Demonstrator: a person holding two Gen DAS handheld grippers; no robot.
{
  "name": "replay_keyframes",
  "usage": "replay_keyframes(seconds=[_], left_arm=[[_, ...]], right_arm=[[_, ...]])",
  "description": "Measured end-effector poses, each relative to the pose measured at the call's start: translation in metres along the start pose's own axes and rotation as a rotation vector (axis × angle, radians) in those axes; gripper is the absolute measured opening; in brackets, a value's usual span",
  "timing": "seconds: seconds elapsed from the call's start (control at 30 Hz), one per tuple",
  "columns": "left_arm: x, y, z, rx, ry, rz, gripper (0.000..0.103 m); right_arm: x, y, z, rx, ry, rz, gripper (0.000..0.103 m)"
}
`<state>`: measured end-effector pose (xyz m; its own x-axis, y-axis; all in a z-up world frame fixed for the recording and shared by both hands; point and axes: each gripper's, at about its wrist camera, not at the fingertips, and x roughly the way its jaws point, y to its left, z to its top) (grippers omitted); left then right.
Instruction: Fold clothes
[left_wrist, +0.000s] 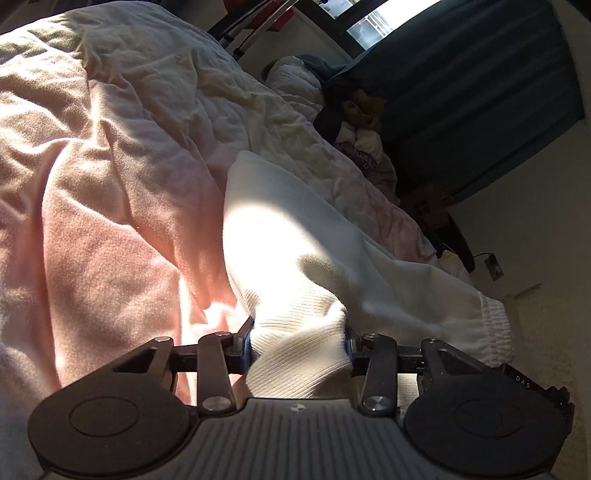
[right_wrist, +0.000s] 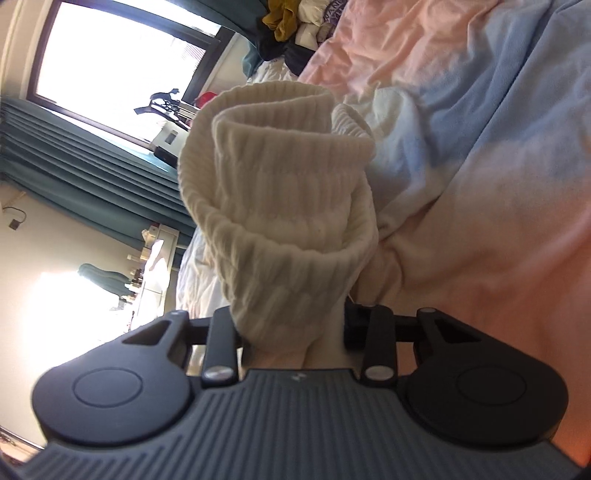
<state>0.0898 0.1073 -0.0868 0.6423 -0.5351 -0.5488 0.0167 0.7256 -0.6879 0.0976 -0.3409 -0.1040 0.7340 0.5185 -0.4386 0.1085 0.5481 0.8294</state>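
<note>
A white garment with ribbed cuffs (left_wrist: 295, 258) lies across the pink blanket (left_wrist: 92, 184) on the bed. My left gripper (left_wrist: 298, 343) is shut on one ribbed cuff of it, and the cloth stretches away over the bed, part in sunlight. An elastic waistband (left_wrist: 495, 325) shows at the right. My right gripper (right_wrist: 295, 325) is shut on another ribbed cuff (right_wrist: 284, 206) of the white garment, which stands up bunched in front of the camera and hides the fingertips. The rest of the garment (right_wrist: 399, 122) trails onto the blanket behind.
A heap of mixed clothes (left_wrist: 354, 129) sits at the far end of the bed; it also shows in the right wrist view (right_wrist: 295, 26). Teal curtains (right_wrist: 92, 166) and a bright window (right_wrist: 122, 66) are beside the bed. A wall socket (left_wrist: 493, 266) is on the wall.
</note>
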Motion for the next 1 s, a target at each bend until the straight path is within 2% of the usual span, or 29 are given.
replay_keyframes(seconds=[0.23,0.47,0.6,0.73,1.0], left_arm=[[-0.039,-0.051,-0.019,-0.031,0.002,-0.102,0.043],[-0.041,-0.156,-0.05,0.053,0.028,-0.231,0.043],[-0.02,-0.226,-0.077,0.111,0.067,-0.317,0.043],[0.012,-0.295,-0.119,0.16,0.139,-0.398,0.043],[0.089,-0.417,-0.221,0.253,0.289,-0.534,0.043]], right_arm=[[-0.077,0.023,0.002,0.004,-0.074,0.092,0.035],[-0.194,0.013,0.023,0.031,-0.219,0.124,0.035],[-0.271,-0.002,0.035,0.037,-0.332,0.133,0.035],[-0.347,-0.028,0.046,0.049,-0.443,0.106,0.035],[-0.465,-0.104,0.024,0.109,-0.674,0.053,0.036]])
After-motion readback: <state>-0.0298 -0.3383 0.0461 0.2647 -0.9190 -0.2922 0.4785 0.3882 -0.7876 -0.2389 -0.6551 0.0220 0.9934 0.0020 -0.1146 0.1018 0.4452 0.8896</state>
